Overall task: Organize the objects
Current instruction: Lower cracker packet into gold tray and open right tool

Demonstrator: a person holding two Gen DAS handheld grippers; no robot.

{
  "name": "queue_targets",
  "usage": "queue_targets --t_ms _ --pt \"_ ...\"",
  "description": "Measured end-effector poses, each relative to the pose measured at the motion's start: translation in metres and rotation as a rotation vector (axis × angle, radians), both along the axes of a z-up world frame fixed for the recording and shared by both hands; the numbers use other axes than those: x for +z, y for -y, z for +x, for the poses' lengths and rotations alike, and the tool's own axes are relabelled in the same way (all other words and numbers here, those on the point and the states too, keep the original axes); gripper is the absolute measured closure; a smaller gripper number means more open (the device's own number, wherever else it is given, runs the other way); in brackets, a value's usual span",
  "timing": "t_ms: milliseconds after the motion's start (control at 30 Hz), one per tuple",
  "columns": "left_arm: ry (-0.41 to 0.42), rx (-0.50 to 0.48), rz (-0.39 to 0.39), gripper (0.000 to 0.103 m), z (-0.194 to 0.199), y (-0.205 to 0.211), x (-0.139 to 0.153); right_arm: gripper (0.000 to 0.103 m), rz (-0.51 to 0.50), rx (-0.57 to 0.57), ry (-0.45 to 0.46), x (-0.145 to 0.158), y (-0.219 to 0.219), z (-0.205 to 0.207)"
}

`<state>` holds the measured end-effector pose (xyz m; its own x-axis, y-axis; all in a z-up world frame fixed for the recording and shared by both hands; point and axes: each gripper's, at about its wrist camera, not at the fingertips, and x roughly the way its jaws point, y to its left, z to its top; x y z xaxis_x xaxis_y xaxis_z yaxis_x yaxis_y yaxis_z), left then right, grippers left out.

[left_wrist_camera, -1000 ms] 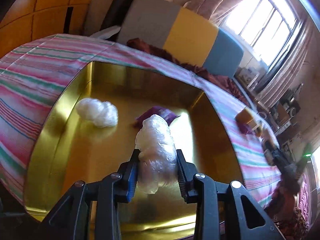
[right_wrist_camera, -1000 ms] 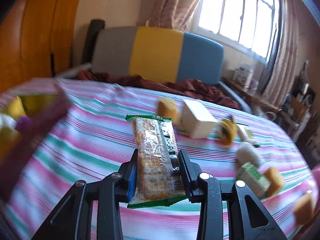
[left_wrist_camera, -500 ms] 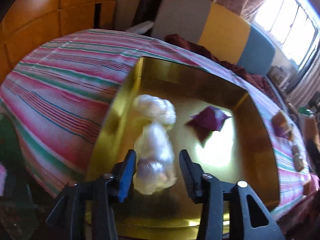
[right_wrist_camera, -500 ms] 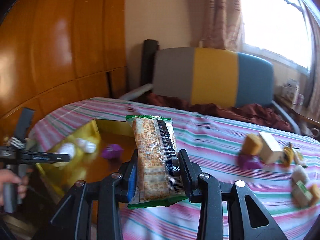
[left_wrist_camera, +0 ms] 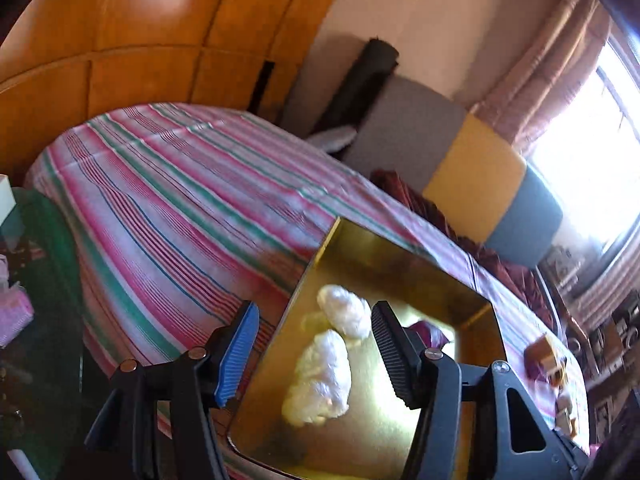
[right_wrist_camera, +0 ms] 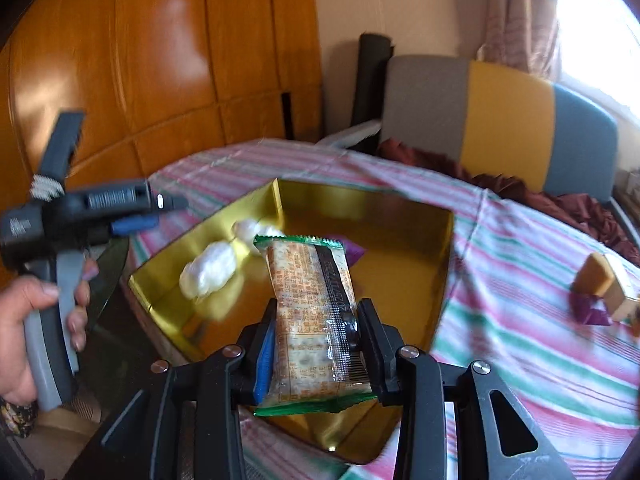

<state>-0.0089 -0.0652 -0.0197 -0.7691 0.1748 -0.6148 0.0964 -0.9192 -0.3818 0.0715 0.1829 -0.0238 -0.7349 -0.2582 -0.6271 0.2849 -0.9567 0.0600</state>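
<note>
A gold tray (left_wrist_camera: 404, 258) sits on the striped cloth and holds two white wrapped packets (left_wrist_camera: 320, 376) (left_wrist_camera: 344, 312) and a purple packet (left_wrist_camera: 430, 330). My left gripper (left_wrist_camera: 316, 354) hovers over the tray's near left corner. Its jaws are opening, and nothing is pressed between them. In the right wrist view, my right gripper (right_wrist_camera: 316, 360) is shut on a cracker packet (right_wrist_camera: 316, 304) with green ends, held above the tray (right_wrist_camera: 372, 204). The white packets (right_wrist_camera: 208, 268) and the purple packet (right_wrist_camera: 354, 250) lie beyond it. A hand (right_wrist_camera: 24, 320) holds the left gripper (right_wrist_camera: 160, 213) at the tray's left.
Several loose items, among them a yellow block (right_wrist_camera: 596, 276) and a purple wrapper (right_wrist_camera: 588, 308), lie on the striped cloth (right_wrist_camera: 520, 320) to the right of the tray. A grey, yellow and blue seat back (right_wrist_camera: 500, 120) stands behind. Wooden panels (right_wrist_camera: 160, 60) line the left.
The left gripper let go of the white packet, which now lies in the tray by the other one, and drew back to the left. The right gripper carried the cracker packet leftward over the tray.
</note>
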Motion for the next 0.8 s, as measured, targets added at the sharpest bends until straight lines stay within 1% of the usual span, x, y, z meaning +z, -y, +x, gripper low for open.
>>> queue_targets --t_ms 133,267,367,567,633,700,733,767,800 --pt "-0.013 0.003 -0.013 0.043 -0.003 0.0 0.003 0.065 -0.008 0.023 0.079 -0.011 0.011 -0.017" --pt "-0.011 -0.003 -0.003 0.043 0.0 0.001 0.005 0.065 0.003 0.031 0.137 -0.018 0.024 -0.036" --pt "-0.006 -0.003 -0.004 0.043 0.002 0.0 0.005 0.065 -0.021 0.025 0.196 -0.024 0.03 -0.05" --pt "-0.018 0.007 0.008 0.043 0.005 0.001 0.007 0.064 -0.067 -0.016 0.256 -0.031 0.037 -0.075" --pt "-0.026 0.019 0.006 0.043 0.006 0.003 0.009 0.062 -0.09 -0.03 0.268 -0.032 0.041 -0.083" --pt "-0.033 0.03 0.011 0.043 0.007 0.005 0.01 0.057 -0.153 -0.017 0.286 -0.034 0.044 -0.089" --pt "-0.033 0.033 0.013 0.043 0.007 0.006 0.01 0.05 -0.181 -0.01 0.296 -0.033 0.045 -0.09" --pt "-0.032 0.035 0.016 0.043 0.007 0.007 0.01 0.045 -0.204 -0.01 0.304 -0.033 0.046 -0.089" --pt "-0.031 0.036 0.018 0.043 0.007 0.007 0.01 0.044 -0.22 -0.013 0.298 -0.032 0.045 -0.087"
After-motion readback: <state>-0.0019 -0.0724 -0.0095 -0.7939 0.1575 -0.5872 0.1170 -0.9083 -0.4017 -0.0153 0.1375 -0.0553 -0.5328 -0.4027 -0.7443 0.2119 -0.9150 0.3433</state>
